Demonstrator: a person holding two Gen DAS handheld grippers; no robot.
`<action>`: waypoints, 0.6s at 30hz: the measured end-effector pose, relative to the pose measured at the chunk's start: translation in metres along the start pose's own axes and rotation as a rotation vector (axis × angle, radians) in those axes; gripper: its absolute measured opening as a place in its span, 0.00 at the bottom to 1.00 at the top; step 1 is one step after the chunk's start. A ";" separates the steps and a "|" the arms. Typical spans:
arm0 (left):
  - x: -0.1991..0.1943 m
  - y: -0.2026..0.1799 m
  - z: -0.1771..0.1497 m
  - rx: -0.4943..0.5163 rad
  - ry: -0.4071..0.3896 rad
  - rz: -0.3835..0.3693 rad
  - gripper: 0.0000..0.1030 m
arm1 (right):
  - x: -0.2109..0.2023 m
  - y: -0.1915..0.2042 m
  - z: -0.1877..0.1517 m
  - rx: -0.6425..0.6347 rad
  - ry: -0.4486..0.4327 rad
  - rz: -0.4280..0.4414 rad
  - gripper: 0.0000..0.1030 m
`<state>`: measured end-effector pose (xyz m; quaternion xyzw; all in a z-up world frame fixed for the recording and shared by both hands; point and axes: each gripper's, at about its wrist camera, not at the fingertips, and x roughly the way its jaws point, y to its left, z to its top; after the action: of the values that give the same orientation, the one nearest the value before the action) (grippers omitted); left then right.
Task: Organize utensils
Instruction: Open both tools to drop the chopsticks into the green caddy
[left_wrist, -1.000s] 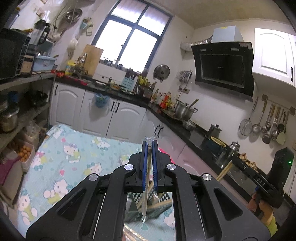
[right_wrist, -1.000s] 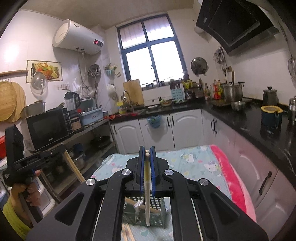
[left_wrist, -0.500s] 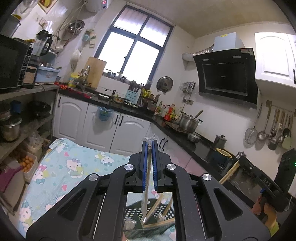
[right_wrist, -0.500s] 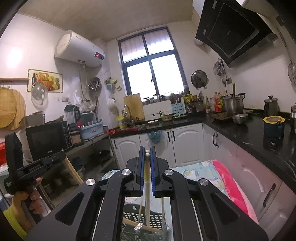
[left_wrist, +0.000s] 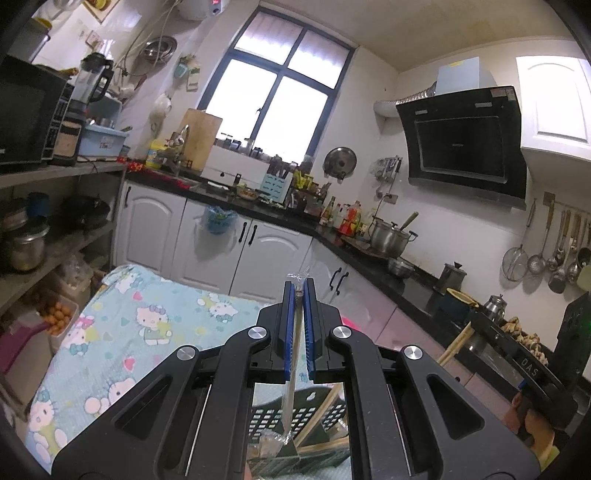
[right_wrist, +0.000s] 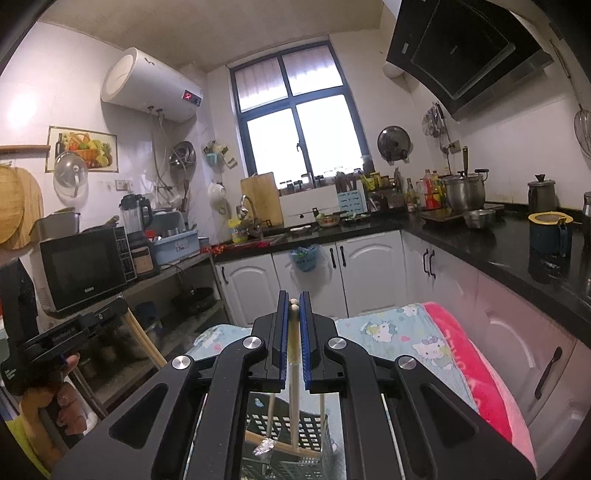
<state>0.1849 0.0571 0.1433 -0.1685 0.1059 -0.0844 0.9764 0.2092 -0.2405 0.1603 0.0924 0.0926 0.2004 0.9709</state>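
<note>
Over the last second we had tipped both cameras upward, so the Hello Kitty cloth (left_wrist: 147, 332) sank low and the dark slatted basket (left_wrist: 273, 417) slid in directly beneath our fingers. To us that meant both loads were lined up over the basket and the next step was to lower and let go, though neither stick had been released.

Our left gripper (left_wrist: 299, 325) was clamped on a plastic-wrapped pair of chopsticks (left_wrist: 290, 391), the wrapper tuft poking out above the blue pads and the lower tip hanging into the basket's mouth. Our right gripper (right_wrist: 293, 339) was pinched shut on bare wooden chopsticks (right_wrist: 294, 406), their rounded ends showing between the pads and the shafts pointing down into the same basket (right_wrist: 284, 424).

Inside the basket several loose sticks already leaned across one another, with a crumpled scrap of wrapper (right_wrist: 264, 445) among them. How many lay there, we could not tell. The basket stood on the cloth near its closest edge.
</note>
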 end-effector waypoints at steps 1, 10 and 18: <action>0.001 0.001 -0.002 -0.002 0.004 0.002 0.02 | 0.001 0.000 -0.002 0.001 0.004 -0.001 0.06; 0.009 0.006 -0.016 -0.007 0.034 -0.003 0.03 | 0.016 0.001 -0.018 0.008 0.056 -0.012 0.06; 0.007 0.013 -0.023 -0.029 0.071 -0.005 0.26 | 0.018 -0.006 -0.031 0.049 0.105 -0.023 0.28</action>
<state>0.1879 0.0605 0.1169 -0.1796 0.1413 -0.0910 0.9693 0.2211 -0.2340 0.1264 0.1042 0.1494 0.1913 0.9645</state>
